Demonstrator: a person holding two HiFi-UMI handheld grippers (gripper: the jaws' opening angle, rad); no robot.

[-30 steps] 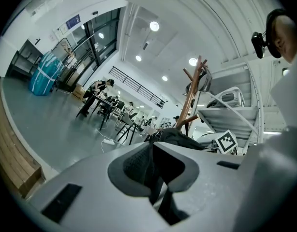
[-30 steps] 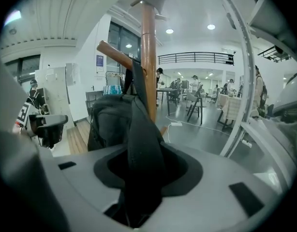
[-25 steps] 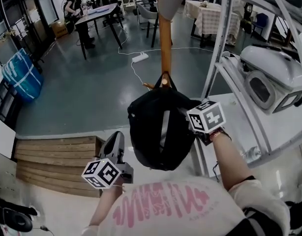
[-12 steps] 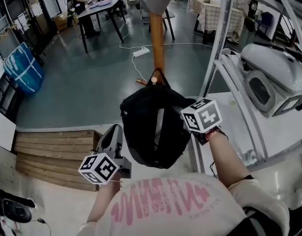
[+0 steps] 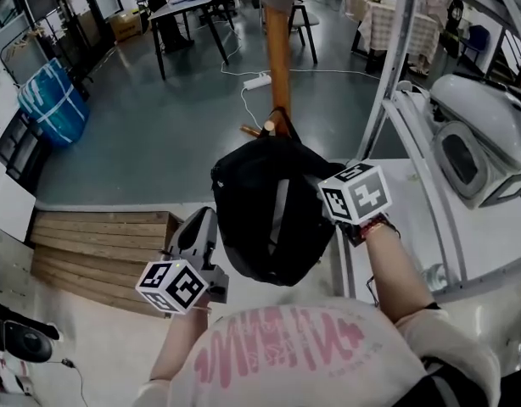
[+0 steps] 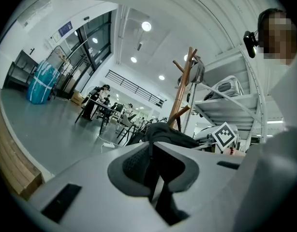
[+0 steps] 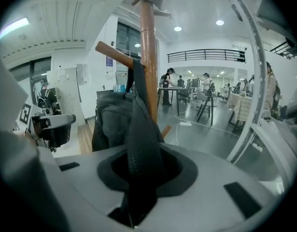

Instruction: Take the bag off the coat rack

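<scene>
A black bag hangs by its top loop from a peg of the wooden coat rack. My right gripper is at the bag's right side. In the right gripper view its jaws are closing on a black strap of the bag, which runs up toward the peg. My left gripper hangs lower left of the bag, apart from it. Its jaws are shut with nothing between them. From there the bag shows just beyond the jaws.
A white metal shelf frame with a white machine stands close on the right. A wooden platform lies at the lower left. A blue bundle, tables and a power strip sit farther off on the grey floor.
The right gripper has stayed pressed to the bag's right side while the view shifted slightly. The bag still hangs on its peg. The left gripper has hardly moved.
</scene>
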